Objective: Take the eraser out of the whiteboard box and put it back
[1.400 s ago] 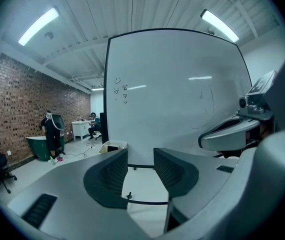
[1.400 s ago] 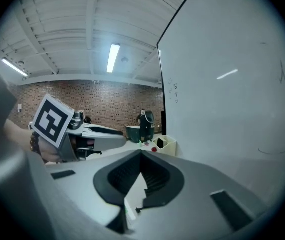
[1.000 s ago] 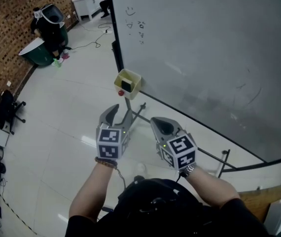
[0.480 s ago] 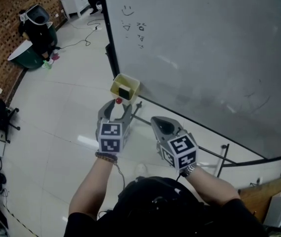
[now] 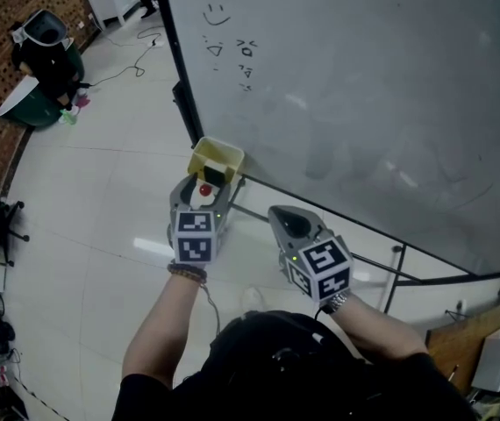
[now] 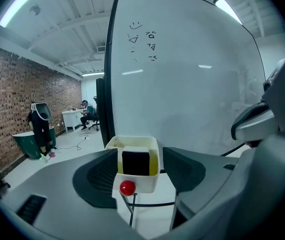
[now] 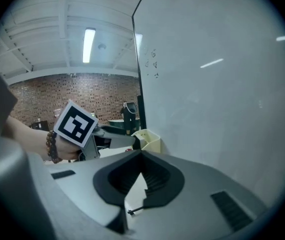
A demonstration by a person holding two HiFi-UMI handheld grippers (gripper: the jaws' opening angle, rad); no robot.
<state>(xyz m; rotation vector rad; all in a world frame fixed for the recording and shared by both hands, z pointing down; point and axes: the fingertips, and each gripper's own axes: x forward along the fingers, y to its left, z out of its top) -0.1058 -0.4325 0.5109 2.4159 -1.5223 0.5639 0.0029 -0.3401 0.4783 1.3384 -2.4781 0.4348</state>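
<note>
Eraser (image 6: 135, 162) stands on end in the pale yellow box (image 6: 141, 182) at the whiteboard's (image 6: 192, 84) lower corner. It lies straight ahead of my left hand-held gripper (image 6: 140, 155), framed in the gap between its jaws. Those jaws have just been opening and now stand wide, gripping nothing and apparently clear of the eraser. A red knob (image 6: 127, 187) shows low at the box front. My right hand-held gripper (image 7: 141, 156) is closed, empty and farther off, so the left looks better placed to reach in.
</note>
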